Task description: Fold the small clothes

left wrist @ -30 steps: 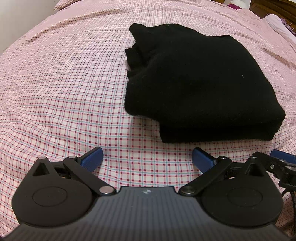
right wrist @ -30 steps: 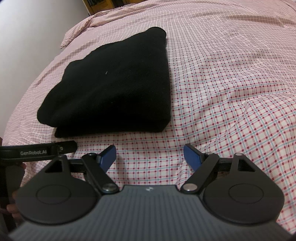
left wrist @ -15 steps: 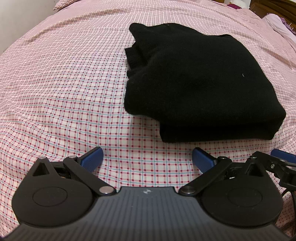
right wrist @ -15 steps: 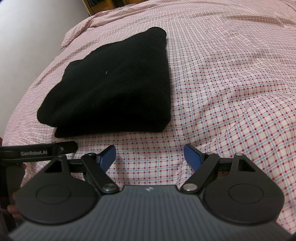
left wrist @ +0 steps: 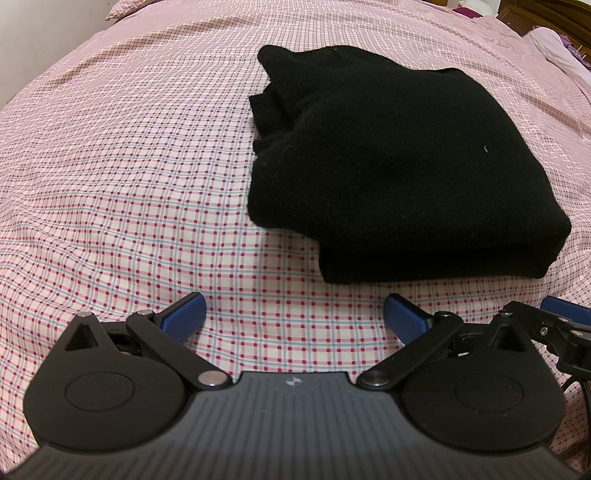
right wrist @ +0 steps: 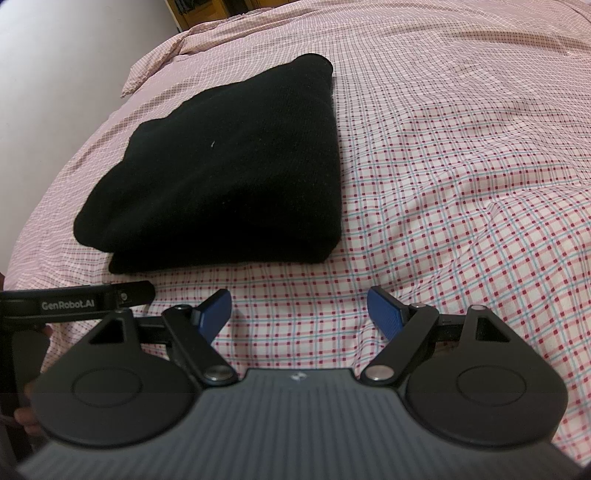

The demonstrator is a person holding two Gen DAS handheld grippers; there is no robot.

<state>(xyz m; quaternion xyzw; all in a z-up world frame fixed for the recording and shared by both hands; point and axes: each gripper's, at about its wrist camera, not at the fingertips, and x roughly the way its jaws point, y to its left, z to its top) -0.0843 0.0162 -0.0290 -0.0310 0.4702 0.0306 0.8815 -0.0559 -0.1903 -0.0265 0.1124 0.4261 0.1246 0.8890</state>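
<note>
A black knit garment (left wrist: 391, 155) lies folded into a thick rectangle on the pink checked bedsheet (left wrist: 129, 177); a ribbed cuff shows at its left edge. My left gripper (left wrist: 293, 314) hovers just in front of its near edge, open, blue pads wide apart with only sheet between them. In the right wrist view the same folded garment (right wrist: 229, 173) lies ahead and to the left. There my right gripper (right wrist: 299, 308) stands open over bare sheet, a little in front of the garment's near right corner. Neither gripper touches the cloth.
The checked sheet (right wrist: 461, 166) stretches rumpled to the right of the garment. A pale wall (right wrist: 66, 55) borders the bed on the left. Part of the other gripper (right wrist: 74, 301) juts in at the left, with a hand behind it. Dark wooden furniture (left wrist: 546, 14) stands at the far right.
</note>
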